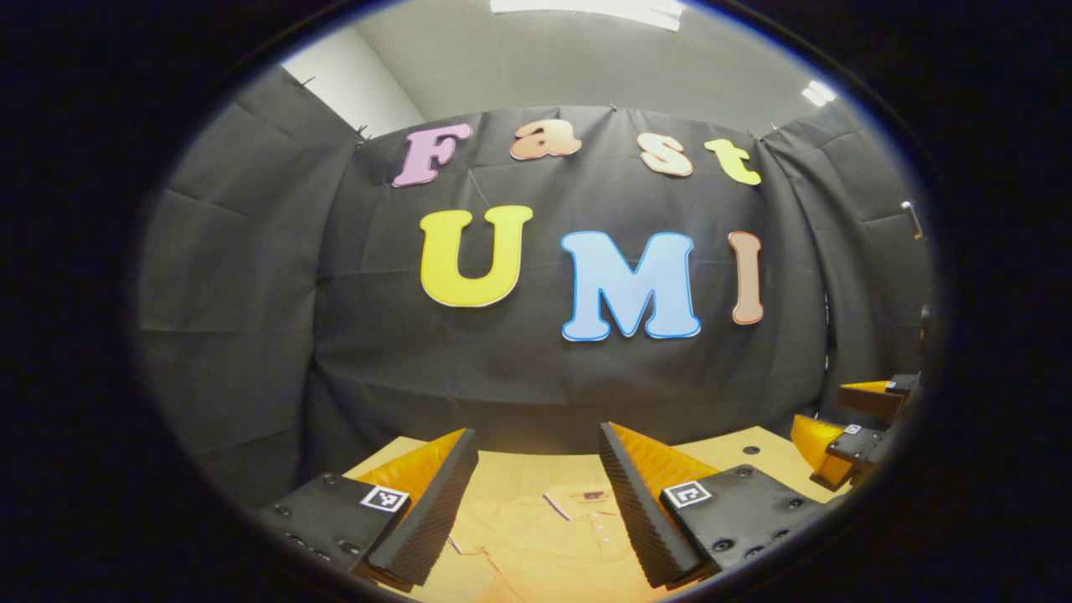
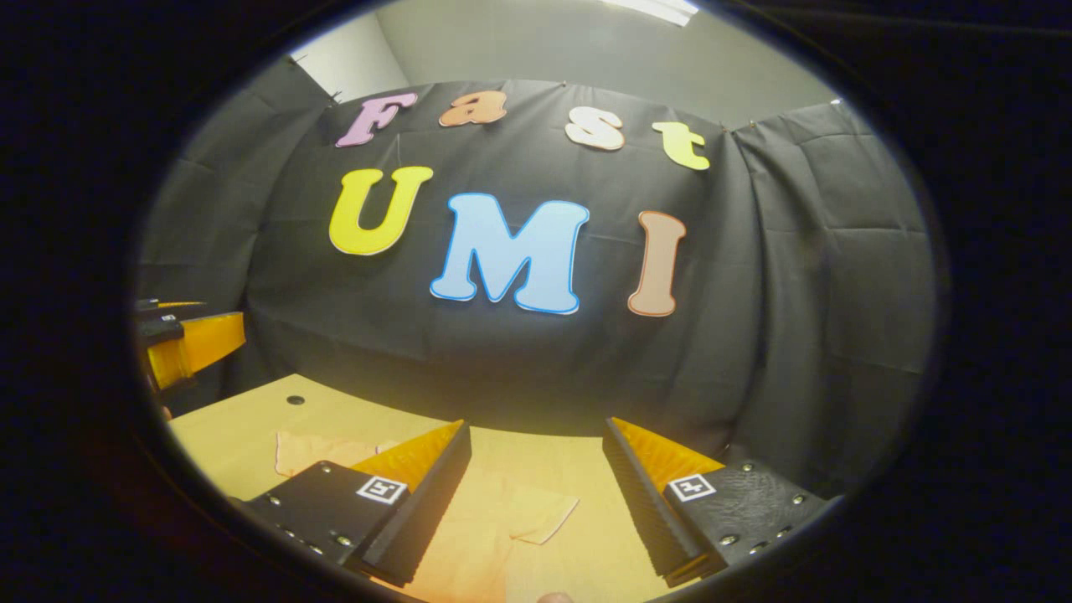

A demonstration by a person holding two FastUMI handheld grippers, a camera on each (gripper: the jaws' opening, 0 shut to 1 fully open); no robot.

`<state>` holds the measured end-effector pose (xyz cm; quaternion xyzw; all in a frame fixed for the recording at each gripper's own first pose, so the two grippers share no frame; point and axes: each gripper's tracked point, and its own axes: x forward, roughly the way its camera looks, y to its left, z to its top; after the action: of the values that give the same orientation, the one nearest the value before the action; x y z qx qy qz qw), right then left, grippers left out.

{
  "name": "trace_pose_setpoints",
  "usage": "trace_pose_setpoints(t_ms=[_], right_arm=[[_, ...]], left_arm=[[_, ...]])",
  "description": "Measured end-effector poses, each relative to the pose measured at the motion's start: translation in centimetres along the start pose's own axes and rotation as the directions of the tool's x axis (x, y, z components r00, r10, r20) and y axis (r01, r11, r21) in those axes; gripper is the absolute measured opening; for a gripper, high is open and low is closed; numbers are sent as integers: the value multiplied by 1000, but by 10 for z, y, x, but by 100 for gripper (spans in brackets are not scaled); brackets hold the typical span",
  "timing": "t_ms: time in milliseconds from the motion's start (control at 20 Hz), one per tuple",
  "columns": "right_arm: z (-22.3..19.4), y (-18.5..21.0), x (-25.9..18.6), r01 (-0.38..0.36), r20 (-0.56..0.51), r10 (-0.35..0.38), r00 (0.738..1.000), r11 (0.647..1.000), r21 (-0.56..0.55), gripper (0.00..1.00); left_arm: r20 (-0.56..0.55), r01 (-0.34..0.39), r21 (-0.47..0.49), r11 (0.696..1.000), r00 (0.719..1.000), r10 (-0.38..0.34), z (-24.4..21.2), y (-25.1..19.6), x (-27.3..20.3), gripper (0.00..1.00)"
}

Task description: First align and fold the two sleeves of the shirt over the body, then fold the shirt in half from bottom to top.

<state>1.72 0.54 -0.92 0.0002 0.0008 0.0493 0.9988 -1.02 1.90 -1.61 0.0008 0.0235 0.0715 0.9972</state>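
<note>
Left gripper view shows the shirt lying flat on the worktop directly below and ahead of the left gripper, collar forward, while both it and the right gripper hover wide open, empty.

The shirt is a pale orange-yellow, nearly the tone of the light wooden table under it. At the collar, toward twelve o'clock of the shirt, runs a thin white and purple trim, with a small purple tag beside it. In the right gripper view the shirt shows plain, without print or stripe. The table there is the same warm tan, with a small dark round hole at its ten o'clock side.
</note>
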Motion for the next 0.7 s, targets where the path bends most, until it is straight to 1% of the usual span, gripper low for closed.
trace_pose_setpoints(t_ms=[100, 250, 500, 600, 700], right_arm=[[-6, -5, 10, -7, -8, 7, 1000, 1000, 4, 97], [-26, -11, 32, -10, -62, 9, 998, 1000, -3, 97], [-60, -18, 71, 3, -149, 2, 989, 1000, 31, 98], [-74, -19, 89, 7, -178, -1, 984, 999, 35, 98], [-93, -24, 105, 26, -220, -15, 975, 999, 44, 98]], left_arm=[[-4, -23, -1, 1000, 1000, 23, -2, 3, -1, 94], [-22, -53, 11, 999, 998, 54, -5, 9, -2, 94], [-24, -99, 46, 994, 995, 100, 0, 29, -3, 94], [-1, -103, 58, 993, 995, 103, 9, 36, -1, 94], [-8, -107, 73, 992, 994, 108, 10, 43, 2, 94]])
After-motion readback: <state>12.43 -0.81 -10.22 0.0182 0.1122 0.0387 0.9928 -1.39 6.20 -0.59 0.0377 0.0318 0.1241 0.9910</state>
